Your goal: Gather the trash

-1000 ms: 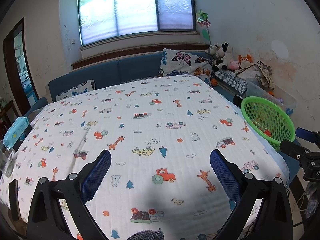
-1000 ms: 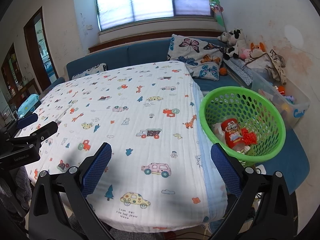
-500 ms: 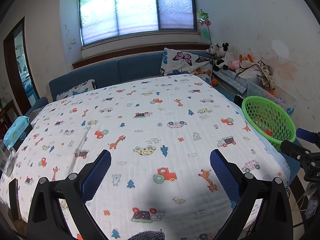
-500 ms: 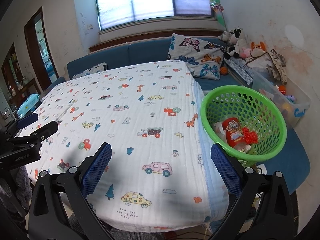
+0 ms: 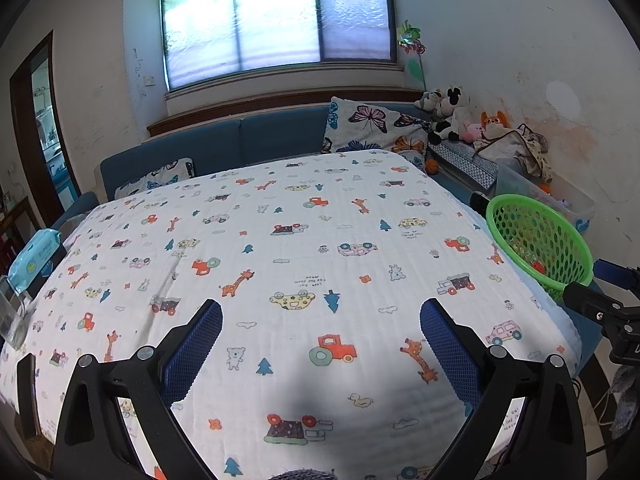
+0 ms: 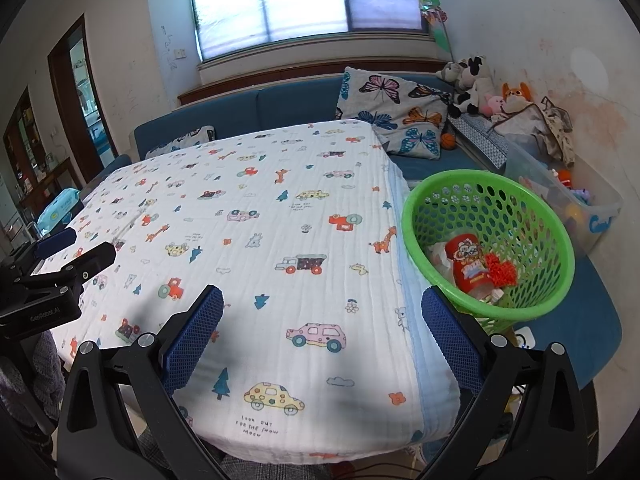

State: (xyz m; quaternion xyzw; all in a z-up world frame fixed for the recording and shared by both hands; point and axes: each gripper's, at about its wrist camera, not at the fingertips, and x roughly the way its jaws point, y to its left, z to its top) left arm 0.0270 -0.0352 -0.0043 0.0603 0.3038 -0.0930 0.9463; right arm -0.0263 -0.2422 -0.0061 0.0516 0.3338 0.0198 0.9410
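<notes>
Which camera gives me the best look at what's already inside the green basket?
The right wrist view. It looks down into the green basket, showing a red snack packet, a red-orange scrap and pale wrappers. The left wrist view catches the basket side-on at the frame edge, its contents only specks through the mesh.

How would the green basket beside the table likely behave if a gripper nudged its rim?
The green basket is thin perforated plastic holding only a red packet and some scraps, so it is probably light and would slide or tip easily. Its rim already leans toward the table, so a push could tilt it further. The wall would likely flex.
</notes>
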